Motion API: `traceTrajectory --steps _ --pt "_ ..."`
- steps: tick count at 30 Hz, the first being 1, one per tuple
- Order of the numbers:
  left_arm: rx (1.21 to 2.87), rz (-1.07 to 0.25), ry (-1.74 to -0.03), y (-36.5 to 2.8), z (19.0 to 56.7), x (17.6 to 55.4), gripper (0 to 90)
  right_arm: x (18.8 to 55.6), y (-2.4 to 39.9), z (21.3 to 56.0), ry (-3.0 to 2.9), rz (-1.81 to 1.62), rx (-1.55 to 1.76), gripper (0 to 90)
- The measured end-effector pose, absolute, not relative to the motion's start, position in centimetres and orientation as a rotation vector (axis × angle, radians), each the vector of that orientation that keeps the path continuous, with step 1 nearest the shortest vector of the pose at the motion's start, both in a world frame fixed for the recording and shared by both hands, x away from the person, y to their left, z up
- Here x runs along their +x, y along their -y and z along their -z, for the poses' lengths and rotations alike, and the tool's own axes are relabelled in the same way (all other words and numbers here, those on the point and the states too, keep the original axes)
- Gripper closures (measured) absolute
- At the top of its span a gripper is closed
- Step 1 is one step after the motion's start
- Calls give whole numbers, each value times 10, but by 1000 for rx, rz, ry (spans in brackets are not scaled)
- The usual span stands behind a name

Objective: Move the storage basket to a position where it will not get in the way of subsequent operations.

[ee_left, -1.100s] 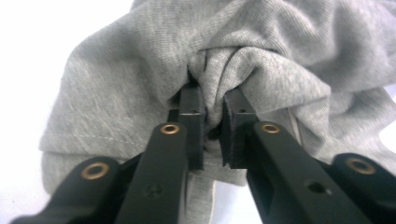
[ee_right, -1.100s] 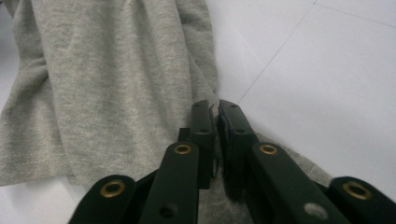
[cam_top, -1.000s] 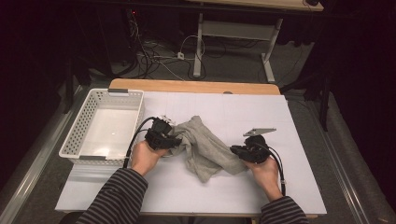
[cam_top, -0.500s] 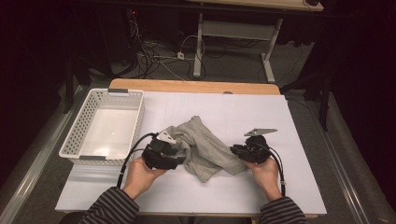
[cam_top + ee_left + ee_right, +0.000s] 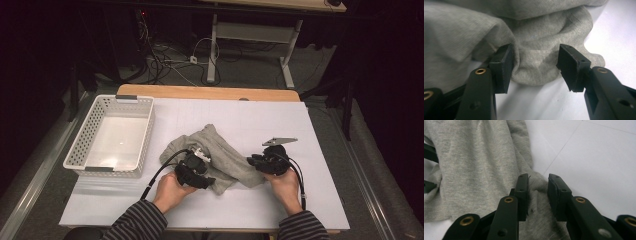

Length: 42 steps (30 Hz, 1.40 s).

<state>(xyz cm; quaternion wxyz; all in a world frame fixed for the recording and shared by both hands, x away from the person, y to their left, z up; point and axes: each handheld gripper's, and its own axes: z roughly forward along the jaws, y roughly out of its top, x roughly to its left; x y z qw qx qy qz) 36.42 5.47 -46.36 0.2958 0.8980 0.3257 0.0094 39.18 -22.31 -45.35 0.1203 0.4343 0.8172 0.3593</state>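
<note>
On the white table top [image 5: 320, 150], near its middle, lies a crumpled grey cloth [image 5: 220, 150]. Its long axis runs on a diagonal in the high view, from the far left, toward the basket side, to the near right, where one narrow end reaches the right gripper [image 5: 256, 161]. A second lobe spreads toward the person's edge of the table, just beside the left gripper [image 5: 204, 176]. The cloth lies flat in soft folds, touching the surface along its whole length.

The white sheet covers a wooden board whose far edge [image 5: 210, 92] shows beyond it. A white slatted basket [image 5: 80, 150] stands at the left of the table, apart from the cloth. Beyond the table are a dark floor, tangled cables [image 5: 170, 65] and the pale legs of another desk [image 5: 250, 35].

Both forearms, in striped sleeves [image 5: 135, 225], enter from the bottom of the high view. The left hand [image 5: 169, 191] holds its gripper low and angled inward; its jaws, just opened, stand moderately apart, one pad [image 5: 505, 65] against a fold, the other clear of the cloth. The right hand [image 5: 284, 185] points its gripper leftward; its jaws, just opening, stand narrowly apart astride the cloth's end, and no pinch on the fabric is apparent.
</note>
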Motion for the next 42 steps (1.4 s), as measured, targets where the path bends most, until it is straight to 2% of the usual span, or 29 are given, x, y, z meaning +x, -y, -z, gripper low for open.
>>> traceTrajectory --steps 2,4,6,9,14,19,22,24,26,28,30,31,32,35,42 --pt "2399 -43 -860 -52 464 362 456 392 224 454 -2387 -1053 1268 710" --pt "2412 -58 -850 -52 464 362 550 392 223 454 -2389 -1051 1270 710" --pt "2415 -38 -844 -52 465 362 697 392 222 454 -2390 -1046 1272 710" --pt "2431 -4 -832 -51 465 360 801 391 222 454 -2391 -1045 1266 710" --pt "2436 2 -821 -54 463 357 840 392 221 454 -2388 -1049 1266 686" --pt "2406 -9 -809 -57 462 357 826 391 221 454 -2383 -1046 1266 667" --pt "2384 -9 -821 -54 462 358 630 392 222 454 -2380 -1046 1267 655" --pt "2385 -14 -830 -51 461 360 538 392 222 454 -2380 -1046 1265 655" --pt "2391 -11 -836 -46 463 362 501 391 222 454 -2380 -1045 1263 654" --pt "2403 -20 -835 -40 465 363 502 391 222 454 -2379 -1047 1262 653" --pt "2405 -22 -836 -38 465 363 543 391 222 454 -2378 -1046 1261 653" --pt "2408 -34 -833 -37 465 363 671 391 222 454 -2378 -1044 1262 653" --pt "2410 -52 -831 -36 466 362 671 391 222 454 -2378 -1044 1262 653" --pt "2418 -24 -826 -33 466 362 826 391 220 454 -2380 -1036 1260 654" --pt "2429 -23 -794 -38 463 361 846 391 222 453 -2380 -1045 1254 656"
